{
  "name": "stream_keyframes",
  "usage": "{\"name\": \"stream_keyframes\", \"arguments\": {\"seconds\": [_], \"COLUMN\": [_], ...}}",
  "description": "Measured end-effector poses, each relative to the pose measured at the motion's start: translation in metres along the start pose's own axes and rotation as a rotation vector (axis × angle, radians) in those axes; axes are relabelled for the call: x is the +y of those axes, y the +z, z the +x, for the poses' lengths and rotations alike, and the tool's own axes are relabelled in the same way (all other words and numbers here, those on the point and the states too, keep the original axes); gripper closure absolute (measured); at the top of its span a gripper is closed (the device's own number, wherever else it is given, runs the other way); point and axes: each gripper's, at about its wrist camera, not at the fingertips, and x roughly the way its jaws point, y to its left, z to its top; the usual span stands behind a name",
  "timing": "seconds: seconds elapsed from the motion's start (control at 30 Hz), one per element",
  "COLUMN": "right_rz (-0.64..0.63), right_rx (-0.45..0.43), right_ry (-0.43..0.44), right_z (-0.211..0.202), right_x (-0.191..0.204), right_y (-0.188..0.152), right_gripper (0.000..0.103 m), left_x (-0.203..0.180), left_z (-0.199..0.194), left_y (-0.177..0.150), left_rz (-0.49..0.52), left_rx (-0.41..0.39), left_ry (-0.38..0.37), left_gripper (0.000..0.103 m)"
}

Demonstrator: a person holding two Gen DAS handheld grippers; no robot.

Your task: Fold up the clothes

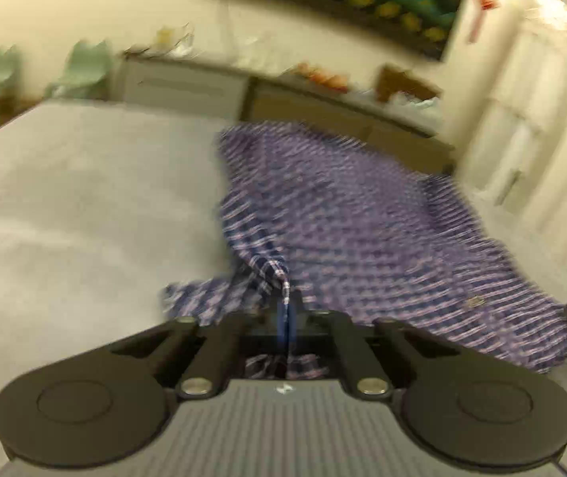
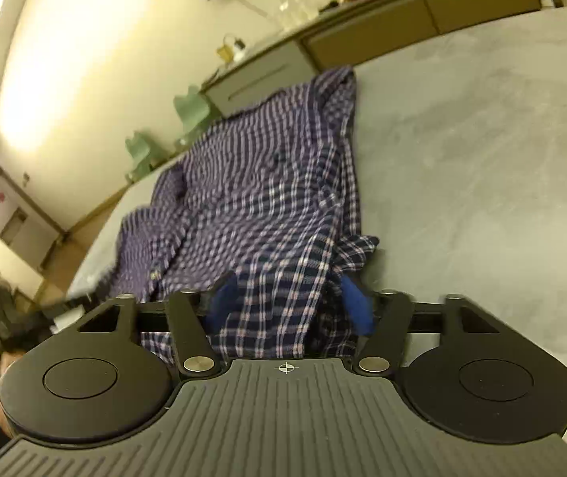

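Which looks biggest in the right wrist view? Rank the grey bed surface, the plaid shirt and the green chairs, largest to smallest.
1. Grey bed surface
2. Plaid shirt, nearly as large; nearness to the camera inflates it
3. Green chairs, far off by the wall, so their true size is unsure

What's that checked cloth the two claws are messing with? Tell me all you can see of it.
It is a plaid shirt, navy and purple with thin pale lines, of light woven fabric. It lies rumpled and spread on the grey bed, one edge bunched in folds. The left gripper is shut on a pinched fold of it, lifting a small peak. The right gripper stands wide, its blue pads on either side of another bunch of cloth.
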Motion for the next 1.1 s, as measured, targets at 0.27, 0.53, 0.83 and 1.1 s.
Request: {"name": "stream_keyframes", "arguments": {"seconds": [0.27, 0.53, 0.83, 1.1], "right_rz": [-0.05, -0.064, -0.141, -0.127], "right_rx": [0.023, 0.011, 0.023, 0.036], "right_ry": [-0.003, -0.011, -0.004, -0.028], "right_z": [0.007, 0.011, 0.01, 0.013], "right_x": [0.007, 0.013, 0.023, 0.017], "right_y": [0.002, -0.001, -0.003, -0.003], "right_gripper": [0.077, 0.044, 0.078, 0.062], "left_x": [0.045, 0.036, 0.018, 0.042], "left_z": [-0.008, -0.029, -0.011, -0.011], "left_y": [-0.006, -0.012, -0.006, -0.013], "left_rz": [-0.161, -0.104, -0.042, -0.176], "left_rx": [-0.05, -0.064, -0.04, -0.015], "left_ry": [-0.069, 0.133, -0.188, -0.141], "left_gripper": [0.092, 0.033, 0.101, 0.079]}}
